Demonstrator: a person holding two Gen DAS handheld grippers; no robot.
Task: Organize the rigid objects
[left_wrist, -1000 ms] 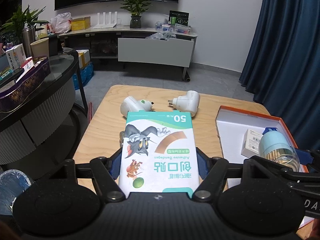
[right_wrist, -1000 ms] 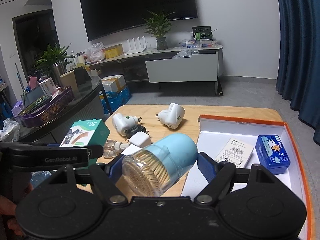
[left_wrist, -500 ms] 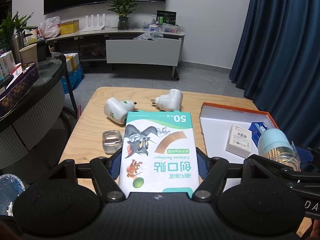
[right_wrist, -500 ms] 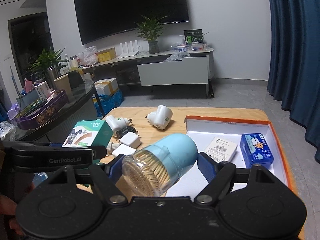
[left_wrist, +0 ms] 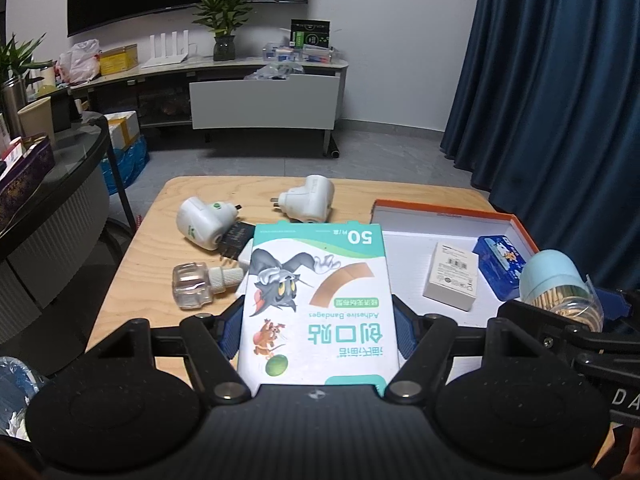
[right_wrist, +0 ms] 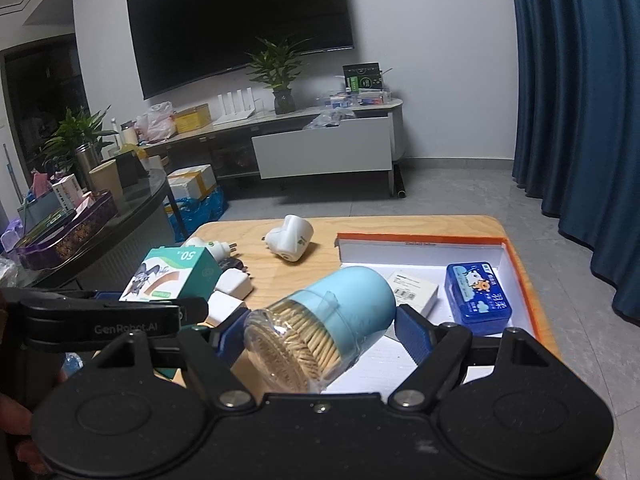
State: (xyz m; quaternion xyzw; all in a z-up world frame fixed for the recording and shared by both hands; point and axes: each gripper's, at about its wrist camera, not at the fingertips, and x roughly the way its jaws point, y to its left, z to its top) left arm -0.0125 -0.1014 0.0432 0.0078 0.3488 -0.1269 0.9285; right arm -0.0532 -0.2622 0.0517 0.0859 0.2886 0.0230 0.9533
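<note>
1. The left tool [left_wrist: 318, 320] grips the bandage box [left_wrist: 318, 292] by its long sides, above the table [left_wrist: 148, 248]; the box's long axis runs straight forward along the fingers.
2. The right tool [right_wrist: 320, 332] clamps the toothpick jar [right_wrist: 324, 320], blue cap pointing forward and rightward.
3. The orange-rimmed tray [right_wrist: 524, 292] lies ahead and right of both tools; the right one sits nearer, the jar already overhanging the tray's near left corner.
4. The box probably needs carrying rightward.

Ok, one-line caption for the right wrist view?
Right gripper holds a toothpick jar near the orange-rimmed box on the wooden table.
</note>
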